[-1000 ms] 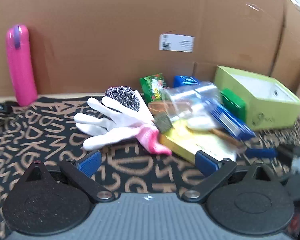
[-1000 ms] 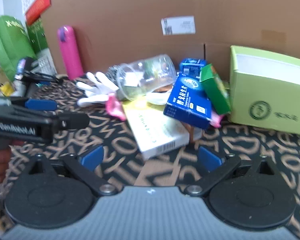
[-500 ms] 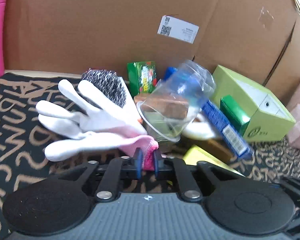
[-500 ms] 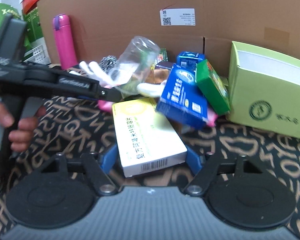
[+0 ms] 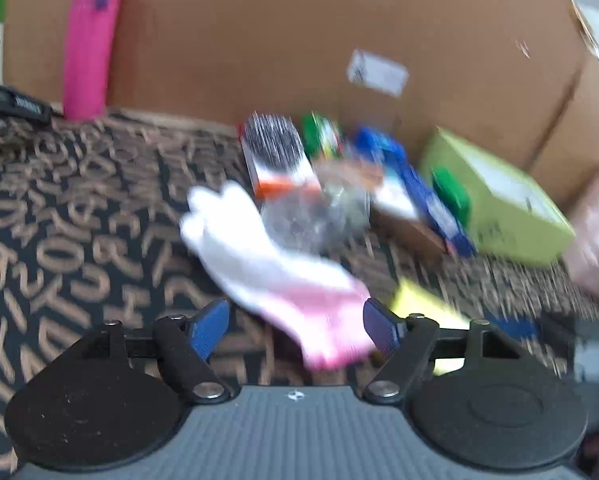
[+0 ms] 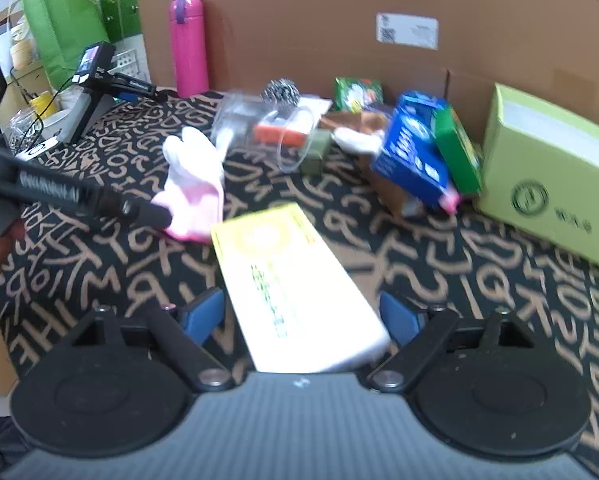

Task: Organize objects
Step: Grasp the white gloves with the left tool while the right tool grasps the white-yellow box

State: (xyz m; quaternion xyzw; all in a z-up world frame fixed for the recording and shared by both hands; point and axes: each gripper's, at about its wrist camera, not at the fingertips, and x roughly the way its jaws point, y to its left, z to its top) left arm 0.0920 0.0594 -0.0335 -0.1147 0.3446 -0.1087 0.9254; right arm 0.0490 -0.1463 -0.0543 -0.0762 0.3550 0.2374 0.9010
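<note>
My right gripper (image 6: 301, 314) has a ribbed grey body, two round black discs, black linkage arms with silver screws and blue pads (image 6: 201, 314). My left gripper (image 5: 295, 326) matches it; its black arm carries blurred white lettering.

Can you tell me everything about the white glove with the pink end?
The glove looks like soft knitted cloth, white at the fingers and pink at the cuff. It lies flat and limp on the letter-patterned mat, fingers pointing toward the clear plastic jar. Its cuff sits between the opening pads of the left hand-held gripper, which do not press it.
</note>
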